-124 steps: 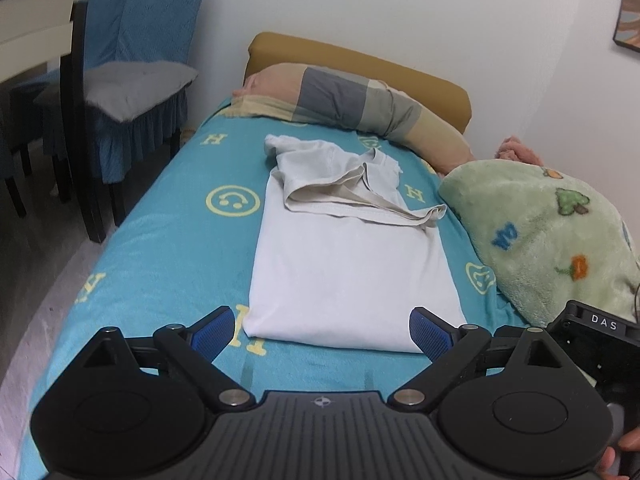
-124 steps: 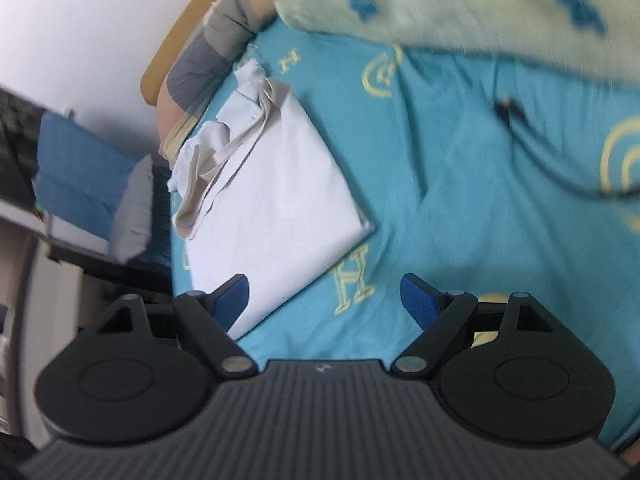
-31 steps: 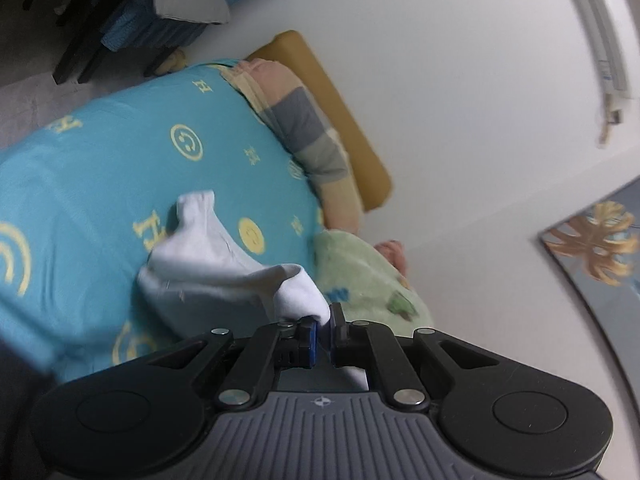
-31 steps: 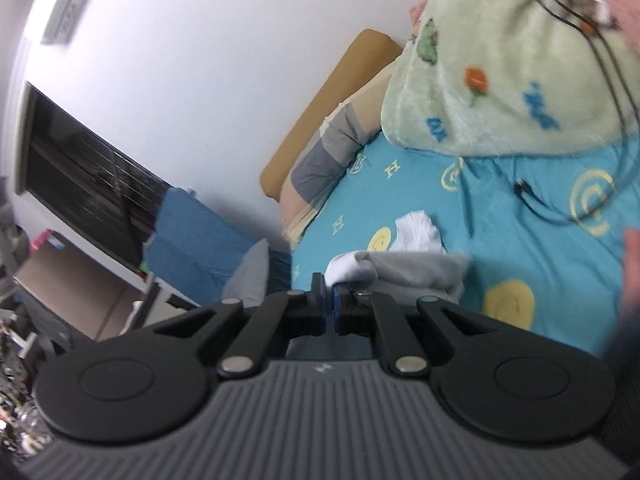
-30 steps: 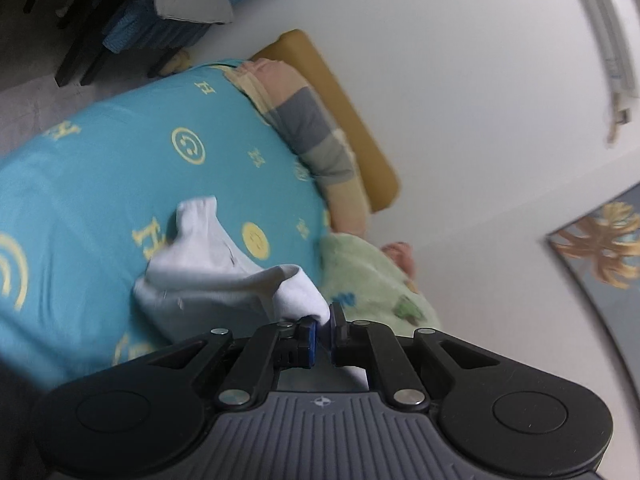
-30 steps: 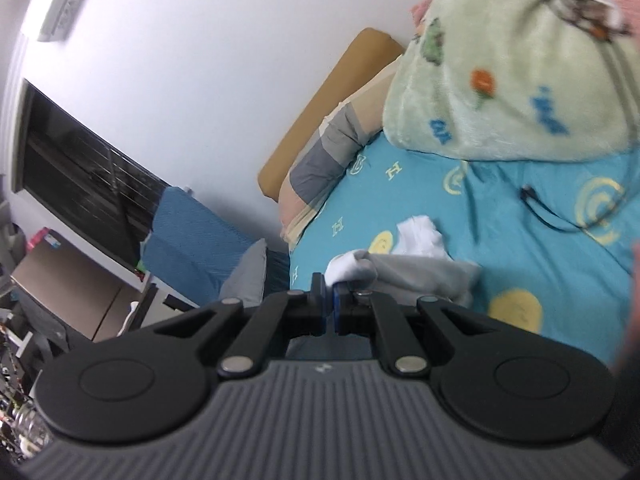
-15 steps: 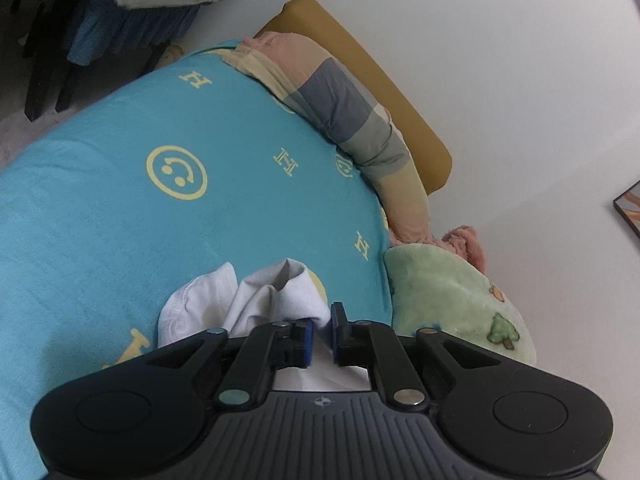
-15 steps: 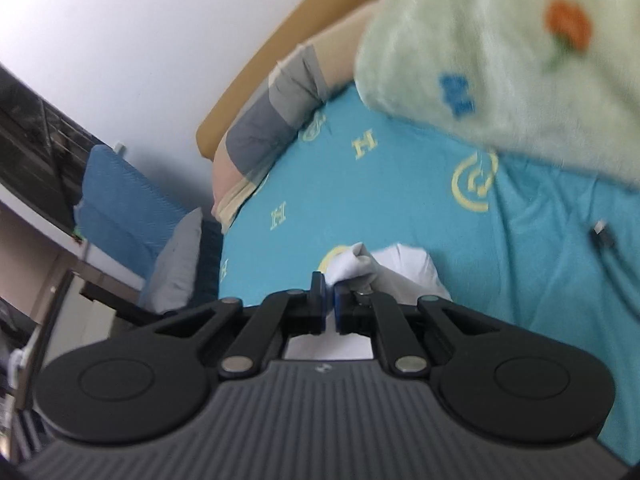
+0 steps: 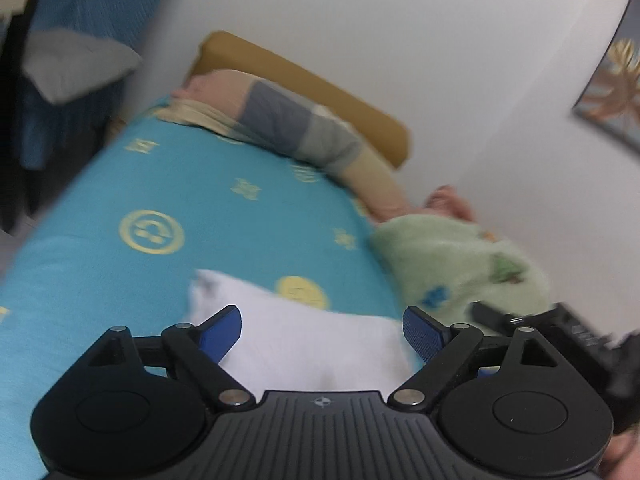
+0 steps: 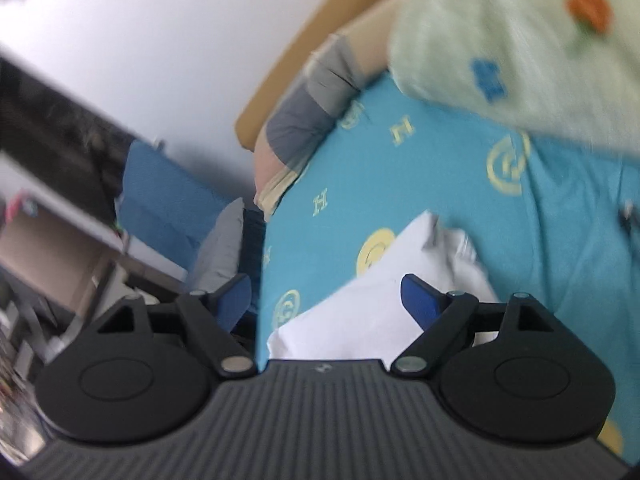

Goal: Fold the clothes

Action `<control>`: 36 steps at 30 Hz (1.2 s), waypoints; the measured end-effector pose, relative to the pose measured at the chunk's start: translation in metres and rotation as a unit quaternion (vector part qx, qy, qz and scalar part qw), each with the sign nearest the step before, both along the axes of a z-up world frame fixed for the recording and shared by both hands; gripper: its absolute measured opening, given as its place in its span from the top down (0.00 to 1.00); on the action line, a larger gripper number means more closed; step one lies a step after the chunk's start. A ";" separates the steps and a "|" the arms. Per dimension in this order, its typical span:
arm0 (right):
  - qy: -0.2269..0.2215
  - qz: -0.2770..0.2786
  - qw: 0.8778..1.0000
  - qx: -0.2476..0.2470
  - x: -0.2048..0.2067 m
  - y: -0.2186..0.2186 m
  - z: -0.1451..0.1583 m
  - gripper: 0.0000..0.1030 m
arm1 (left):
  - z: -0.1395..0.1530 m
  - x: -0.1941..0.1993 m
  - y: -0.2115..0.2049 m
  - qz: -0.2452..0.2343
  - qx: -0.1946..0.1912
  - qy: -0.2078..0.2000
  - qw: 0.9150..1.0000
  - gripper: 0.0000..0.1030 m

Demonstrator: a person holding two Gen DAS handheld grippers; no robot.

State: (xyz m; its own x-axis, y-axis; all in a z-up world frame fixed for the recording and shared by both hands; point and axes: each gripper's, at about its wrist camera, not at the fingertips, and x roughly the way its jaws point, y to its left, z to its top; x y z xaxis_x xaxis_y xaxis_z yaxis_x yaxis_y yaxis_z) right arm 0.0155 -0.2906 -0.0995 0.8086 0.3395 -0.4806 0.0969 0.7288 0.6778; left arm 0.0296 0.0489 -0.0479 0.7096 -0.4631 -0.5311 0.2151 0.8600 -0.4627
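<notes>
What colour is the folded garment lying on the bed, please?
White garment, clearest in the left wrist view.

Left gripper [image 9: 322,332] is held with its jaws spread wide apart, blue pads [image 9: 220,332] angled outward, nothing pinched between them. Right gripper [image 10: 326,300] is spread just as wide, its blue fingertips [image 10: 418,300] well apart and nothing clamped either. Part of the right gripper's black body can be made out at the left view's right edge. Both views are blurred.
</notes>
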 end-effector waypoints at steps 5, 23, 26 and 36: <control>0.003 0.021 0.996 -0.083 0.012 0.013 -0.003 0.30 | -0.027 0.019 -0.005 0.020 0.056 0.025 0.998 0.26; -0.065 0.009 0.972 -0.224 0.024 0.034 -0.014 0.93 | -0.017 0.023 -0.016 0.069 0.118 -0.017 0.990 0.94; -0.049 0.005 0.973 -0.227 0.036 0.034 -0.024 0.94 | -0.027 0.032 -0.016 0.068 0.124 -0.004 0.990 0.94; -0.002 0.003 0.973 -0.229 0.046 0.037 -0.046 0.92 | -0.041 0.042 -0.018 0.065 0.145 0.015 0.987 0.87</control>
State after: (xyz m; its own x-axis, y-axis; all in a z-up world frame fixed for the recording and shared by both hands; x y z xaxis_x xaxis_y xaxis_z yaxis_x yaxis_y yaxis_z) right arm 0.0619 -0.2536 -0.1458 0.8089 0.0944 -0.5802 0.0902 0.9554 0.2812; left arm 0.0717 0.0305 -0.0885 0.7343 -0.1951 -0.6502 0.0846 0.9766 -0.1975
